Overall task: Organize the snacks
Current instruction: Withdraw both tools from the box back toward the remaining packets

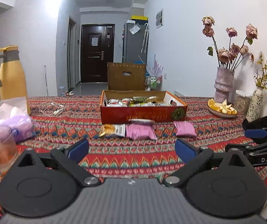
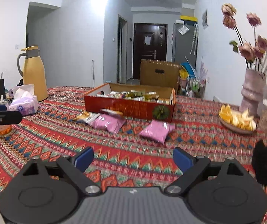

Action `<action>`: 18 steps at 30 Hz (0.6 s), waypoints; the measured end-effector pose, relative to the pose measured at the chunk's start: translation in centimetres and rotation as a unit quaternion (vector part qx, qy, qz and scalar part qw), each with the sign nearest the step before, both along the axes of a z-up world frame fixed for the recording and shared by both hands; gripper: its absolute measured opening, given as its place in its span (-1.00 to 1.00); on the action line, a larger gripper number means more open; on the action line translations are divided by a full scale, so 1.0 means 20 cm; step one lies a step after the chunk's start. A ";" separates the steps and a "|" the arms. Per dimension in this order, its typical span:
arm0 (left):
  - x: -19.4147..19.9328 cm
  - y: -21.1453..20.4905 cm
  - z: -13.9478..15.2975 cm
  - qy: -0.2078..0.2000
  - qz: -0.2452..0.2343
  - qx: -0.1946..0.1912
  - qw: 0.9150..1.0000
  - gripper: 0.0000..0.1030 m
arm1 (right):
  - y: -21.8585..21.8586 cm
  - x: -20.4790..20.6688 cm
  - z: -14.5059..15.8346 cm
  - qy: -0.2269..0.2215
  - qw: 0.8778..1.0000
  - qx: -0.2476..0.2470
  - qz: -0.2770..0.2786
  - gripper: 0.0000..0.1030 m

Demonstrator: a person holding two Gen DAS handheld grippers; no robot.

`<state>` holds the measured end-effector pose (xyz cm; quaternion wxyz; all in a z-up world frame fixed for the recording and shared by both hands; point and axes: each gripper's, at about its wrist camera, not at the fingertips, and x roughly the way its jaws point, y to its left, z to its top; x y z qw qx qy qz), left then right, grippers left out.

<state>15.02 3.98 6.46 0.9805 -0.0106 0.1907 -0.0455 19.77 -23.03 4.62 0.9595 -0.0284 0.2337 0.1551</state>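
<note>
Both grippers hang above the near edge of the bench (image 1: 114,160), which is covered with a red patterned cloth. The left gripper (image 1: 131,149) has its jaws spread wide with nothing between them, only the cloth showing in the gap. The right gripper (image 2: 133,158) is the same — jaws well apart and empty.

The snacks sit further back on the bench. A red cardboard box (image 1: 142,113) stands open near the middle, filled with a jumble of small wrapped packets (image 1: 133,101). Against its front wall lie three loose packets: a gold and white one (image 1: 113,129) on the left, a pink one (image 1: 140,132) just beside it, overlapping its edge, and a flat packet (image 1: 141,121) resting on the pink one's far end, touching the box. A second pink packet (image 1: 185,128) lies apart to the right, near the box's front corner.

To the left stand a yellow jug (image 1: 12,74), a tissue pack (image 1: 16,123) and a glass cup (image 1: 1,147) — the cup closest to the left gripper. To the right are a plate of orange pieces (image 1: 222,109) and a vase of dried roses (image 1: 223,84). Behind the bench a brown chair back (image 1: 126,76) shows.
</note>
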 end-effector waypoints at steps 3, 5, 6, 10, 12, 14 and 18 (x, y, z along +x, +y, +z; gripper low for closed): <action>-0.06 0.00 -0.04 0.011 0.001 -0.005 1.000 0.95 | -0.02 -0.09 -0.04 0.007 1.000 0.001 -0.003 0.79; -0.09 0.00 -0.08 0.021 0.004 0.000 1.000 0.95 | -0.03 -0.12 -0.07 0.013 1.000 0.002 -0.007 0.79; -0.09 0.00 -0.09 0.026 0.002 0.002 1.000 0.95 | -0.03 -0.14 -0.09 0.016 1.000 0.004 -0.008 0.79; -0.09 0.00 -0.15 0.043 0.005 0.004 0.999 0.95 | -0.06 -0.17 -0.13 0.027 0.999 0.005 -0.017 0.79; -0.08 0.00 -0.17 0.049 0.007 0.001 0.999 0.95 | -0.07 -0.17 -0.13 0.029 0.999 0.005 -0.020 0.79; -0.06 -0.01 -0.18 0.053 0.008 0.001 0.999 0.95 | -0.09 -0.16 -0.13 0.030 0.999 0.007 -0.024 0.79; -0.01 -0.02 -0.19 0.057 0.006 0.002 0.998 0.95 | -0.11 -0.12 -0.14 0.035 0.999 0.006 -0.033 0.79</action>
